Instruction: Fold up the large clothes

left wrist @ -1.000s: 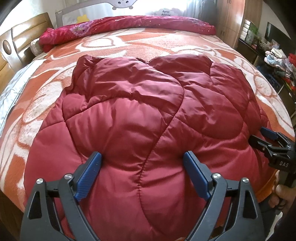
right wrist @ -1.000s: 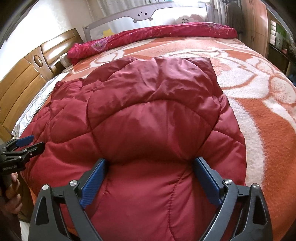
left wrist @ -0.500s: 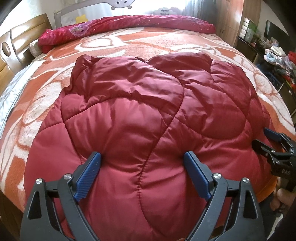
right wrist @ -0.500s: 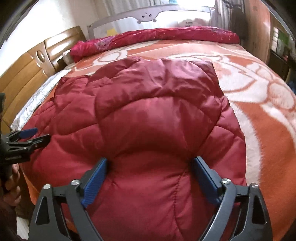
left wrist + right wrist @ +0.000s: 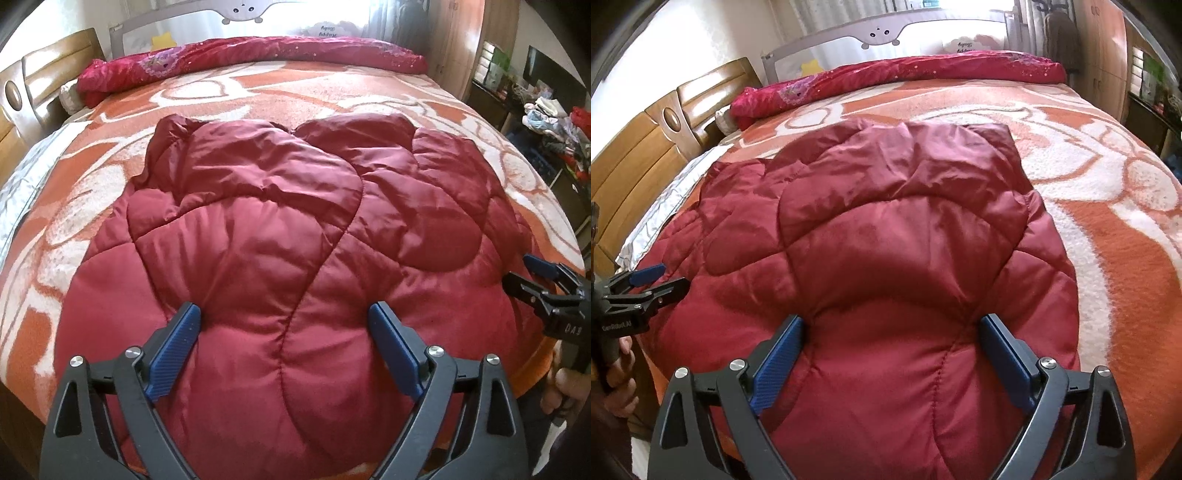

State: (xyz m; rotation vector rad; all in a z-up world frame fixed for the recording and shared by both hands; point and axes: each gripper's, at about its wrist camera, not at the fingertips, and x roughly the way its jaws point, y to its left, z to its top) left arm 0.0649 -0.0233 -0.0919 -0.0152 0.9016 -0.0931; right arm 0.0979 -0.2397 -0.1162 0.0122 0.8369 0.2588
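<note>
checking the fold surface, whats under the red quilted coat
The red quilted coat lies on an orange-and-white blanket covering the bed; what lies beneath the coat's middle is hidden.

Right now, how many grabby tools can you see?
2. The left tool is over the near-left part of the red quilted coat; the right tool is over its near-right part. Both are open.
</note>
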